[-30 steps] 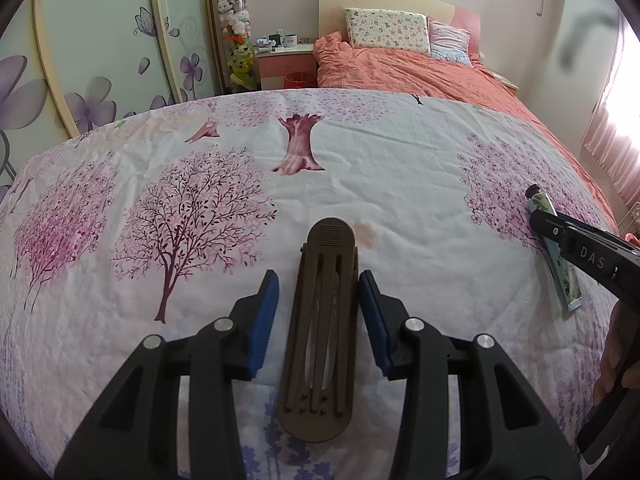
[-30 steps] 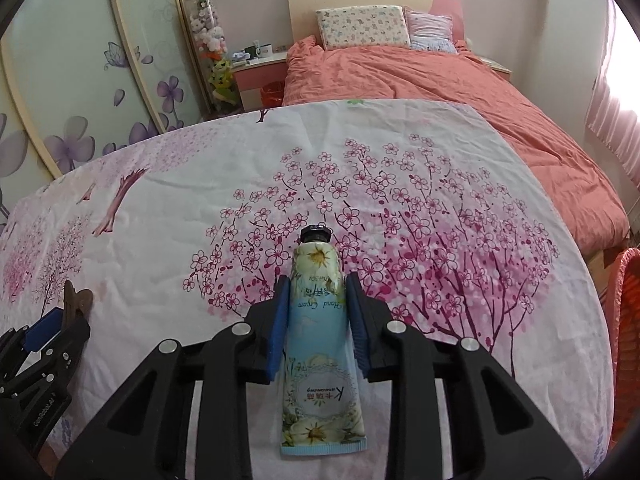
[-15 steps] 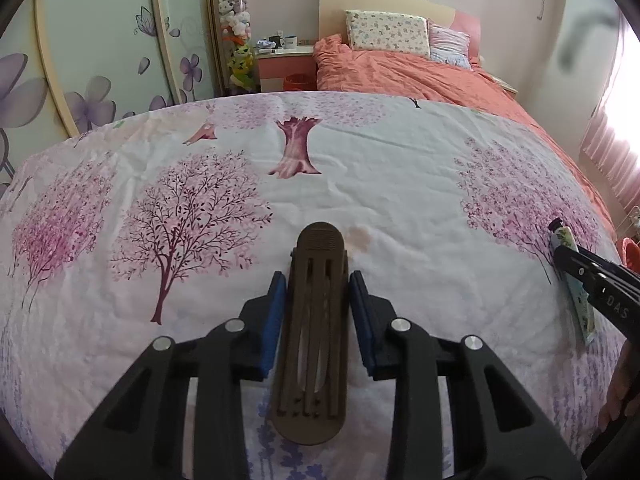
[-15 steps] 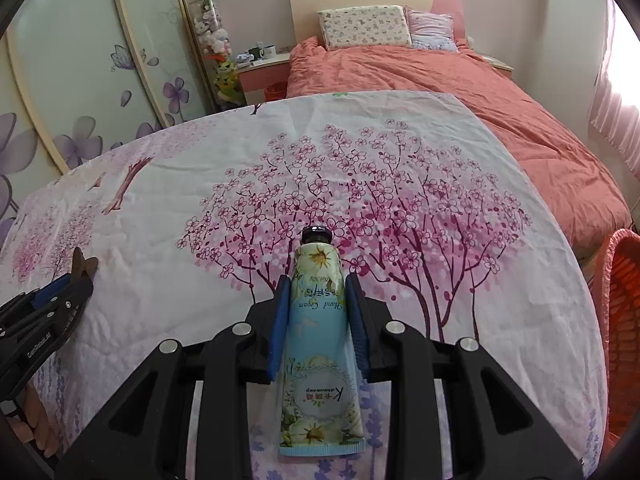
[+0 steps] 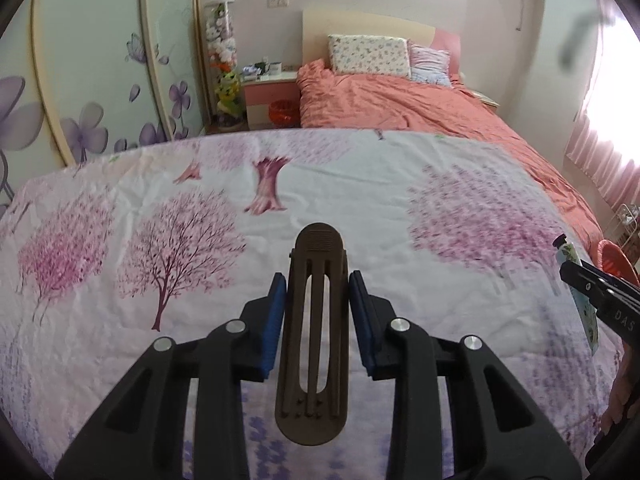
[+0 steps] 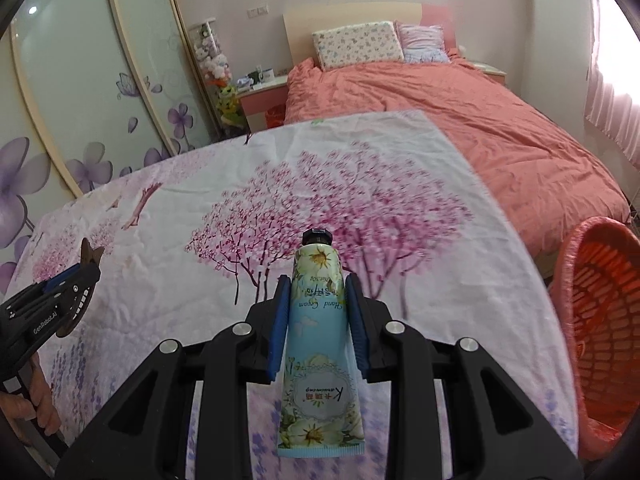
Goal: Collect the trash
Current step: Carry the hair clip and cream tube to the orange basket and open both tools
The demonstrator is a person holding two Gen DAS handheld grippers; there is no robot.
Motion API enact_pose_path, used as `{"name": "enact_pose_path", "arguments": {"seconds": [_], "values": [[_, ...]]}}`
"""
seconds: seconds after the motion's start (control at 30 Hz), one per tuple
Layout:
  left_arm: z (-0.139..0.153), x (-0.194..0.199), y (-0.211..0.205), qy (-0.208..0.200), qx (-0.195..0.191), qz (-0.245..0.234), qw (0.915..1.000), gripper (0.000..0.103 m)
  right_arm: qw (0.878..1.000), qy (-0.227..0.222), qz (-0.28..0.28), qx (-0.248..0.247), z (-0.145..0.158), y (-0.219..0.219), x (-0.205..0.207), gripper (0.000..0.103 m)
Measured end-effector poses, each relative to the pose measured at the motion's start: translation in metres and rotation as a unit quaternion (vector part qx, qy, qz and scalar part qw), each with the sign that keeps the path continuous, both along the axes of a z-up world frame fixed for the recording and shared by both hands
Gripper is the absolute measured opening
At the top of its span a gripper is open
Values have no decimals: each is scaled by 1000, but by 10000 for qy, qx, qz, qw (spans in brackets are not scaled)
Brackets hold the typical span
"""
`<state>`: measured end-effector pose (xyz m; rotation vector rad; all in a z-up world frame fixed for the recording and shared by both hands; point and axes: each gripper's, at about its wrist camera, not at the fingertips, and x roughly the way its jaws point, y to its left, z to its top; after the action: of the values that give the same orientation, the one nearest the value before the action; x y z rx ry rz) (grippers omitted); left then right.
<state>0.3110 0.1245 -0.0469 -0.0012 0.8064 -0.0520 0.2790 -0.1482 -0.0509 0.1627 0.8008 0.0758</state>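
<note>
Left gripper: jaws just closed, clamping brown slotted clip over bedspread. Right gripper: clamped on hand cream tube. Orange basket right of bedspread; contents not discernible.

A brown slotted clip, a pale blue flower-printed hand cream tube, a white quilt with pink trees, an orange basket.

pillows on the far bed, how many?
2, both at the headboard: floral pillow on the left, striped pillow overlapping its right side. More could be hidden under the orange duvet.
</note>
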Motion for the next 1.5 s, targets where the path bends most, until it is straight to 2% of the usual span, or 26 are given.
{"name": "enact_pose_path", "arguments": {"seconds": [0.47, 0.8, 1.17, 1.5], "values": [[41, -26, -69, -311, -4, -601, 9977, 32, 9985, -443, -308, 59, 33, -38, -43, 28], [70, -49, -136, -552, -59, -1205, 9912, 32, 9946, -725, -736, 134, 51, -83, -78, 28], [81, -76, -224, -635, -134, -2007, 9775, 32, 9868, -947, -1306, 111, 57, -140, -116, 28], [70, -94, -313, -476, -331, -2795, 9584, 32, 9774, -1031, -1829, 253, 52, -198, -142, 28]]}}
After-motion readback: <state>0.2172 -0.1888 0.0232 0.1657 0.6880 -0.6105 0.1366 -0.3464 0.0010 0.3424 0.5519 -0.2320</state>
